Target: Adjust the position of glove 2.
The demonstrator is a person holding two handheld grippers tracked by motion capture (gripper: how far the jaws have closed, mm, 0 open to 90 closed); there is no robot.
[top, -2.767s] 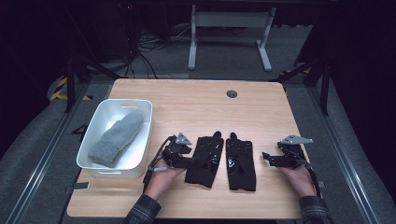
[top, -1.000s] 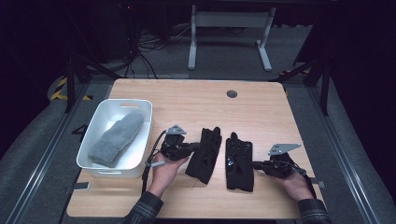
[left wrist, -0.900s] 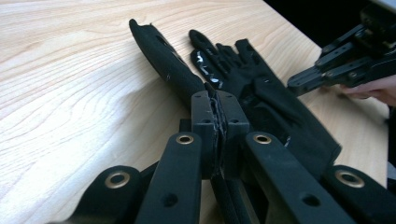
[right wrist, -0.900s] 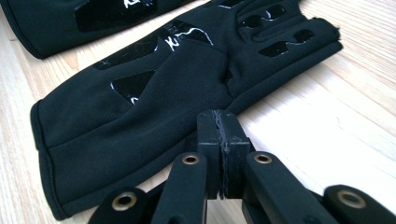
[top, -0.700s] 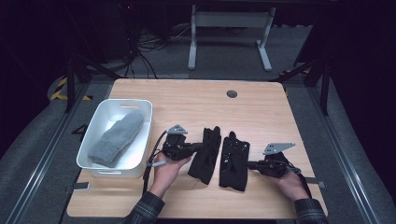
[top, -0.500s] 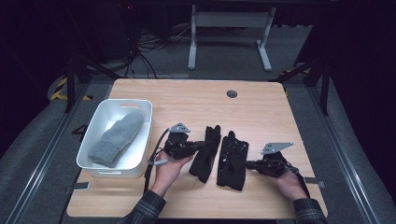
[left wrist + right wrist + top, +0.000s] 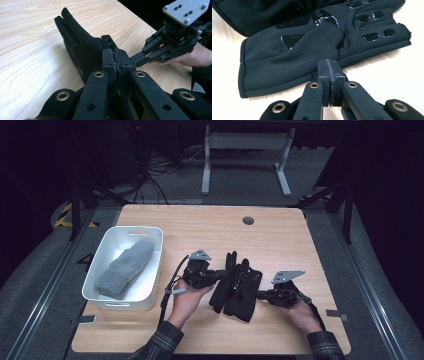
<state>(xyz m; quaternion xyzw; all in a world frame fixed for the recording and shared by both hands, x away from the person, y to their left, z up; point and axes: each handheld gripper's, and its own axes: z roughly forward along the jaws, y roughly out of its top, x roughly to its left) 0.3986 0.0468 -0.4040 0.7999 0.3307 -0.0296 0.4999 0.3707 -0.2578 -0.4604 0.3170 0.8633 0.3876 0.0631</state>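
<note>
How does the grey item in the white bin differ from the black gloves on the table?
Colour: the grey item is light grey and looks woolly; the black gloves are smooth, with glossy grip patches on one.
Place: the grey item lies inside the white bin; the black gloves lie on the bare wooden table.
Contact: no gripper touches the grey item; the left gripper and right gripper are shut at the gloves' edges.
Both are soft fabric handwear or similar.

Dark room; grey floor; wooden table
</note>
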